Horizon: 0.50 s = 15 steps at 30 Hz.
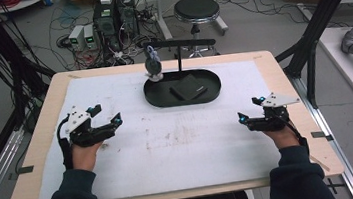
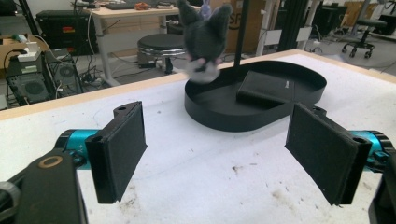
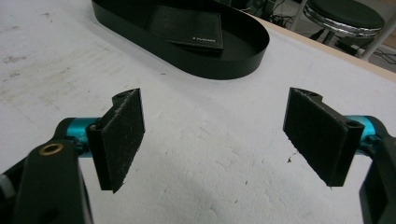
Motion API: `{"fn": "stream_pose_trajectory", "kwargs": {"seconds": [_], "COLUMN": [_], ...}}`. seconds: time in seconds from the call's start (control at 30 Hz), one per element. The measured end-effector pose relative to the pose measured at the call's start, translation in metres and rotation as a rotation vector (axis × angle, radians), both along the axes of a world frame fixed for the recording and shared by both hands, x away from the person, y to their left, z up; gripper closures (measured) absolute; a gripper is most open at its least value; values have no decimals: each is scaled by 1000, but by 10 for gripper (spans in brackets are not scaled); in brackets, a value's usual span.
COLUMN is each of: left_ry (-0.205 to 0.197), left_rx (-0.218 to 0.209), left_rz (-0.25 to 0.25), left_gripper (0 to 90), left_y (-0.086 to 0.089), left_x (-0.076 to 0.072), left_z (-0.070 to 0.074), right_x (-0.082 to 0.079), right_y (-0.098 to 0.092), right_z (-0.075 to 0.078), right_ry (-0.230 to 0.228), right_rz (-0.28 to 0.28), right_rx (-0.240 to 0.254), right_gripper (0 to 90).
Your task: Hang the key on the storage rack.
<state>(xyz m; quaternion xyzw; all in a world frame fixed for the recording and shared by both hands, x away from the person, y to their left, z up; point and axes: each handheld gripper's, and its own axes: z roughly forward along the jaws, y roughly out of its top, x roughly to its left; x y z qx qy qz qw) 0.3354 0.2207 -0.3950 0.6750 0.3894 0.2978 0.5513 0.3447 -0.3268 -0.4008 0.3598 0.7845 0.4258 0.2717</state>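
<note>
A black oval tray [image 1: 156, 97] sits at the far middle of the white mat, with a black wallet [image 1: 189, 88] lying flat in it. A grey plush toy [image 1: 153, 66] hangs from a black stand [image 1: 177, 45] over the tray's left end. My left gripper [image 1: 105, 116] rests open on the mat at the left, held by a hand, aimed toward the tray [image 2: 219, 114] and plush [image 2: 203, 39]. My right gripper [image 1: 250, 108] rests open at the right, aimed at the tray [image 3: 233, 67] and wallet [image 3: 187, 25]. Nothing lies between either pair of jaws.
The white mat [image 1: 169, 145] covers a wooden table [image 1: 42, 130] and shows brown stains near its middle. Beyond the far edge stand a round stool [image 1: 196, 10], computer boxes [image 1: 114, 16] and cables. Black frame posts [image 1: 323, 17] rise at the right.
</note>
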Motion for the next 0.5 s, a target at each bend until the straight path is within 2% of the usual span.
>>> {"fn": "stream_pose_trajectory", "kwargs": {"seconds": [0.5], "left_ry": [24], "left_rx": [-19], "left_rz": [18], "left_gripper": [198], "left_y": [9], "left_x": [0], "left_z": [-9], "right_x": [-1], "right_y": [2], "right_z": [-1], "right_ry": [4], "right_rz": [-3], "right_rx": [-4], "right_gripper": [211]}}
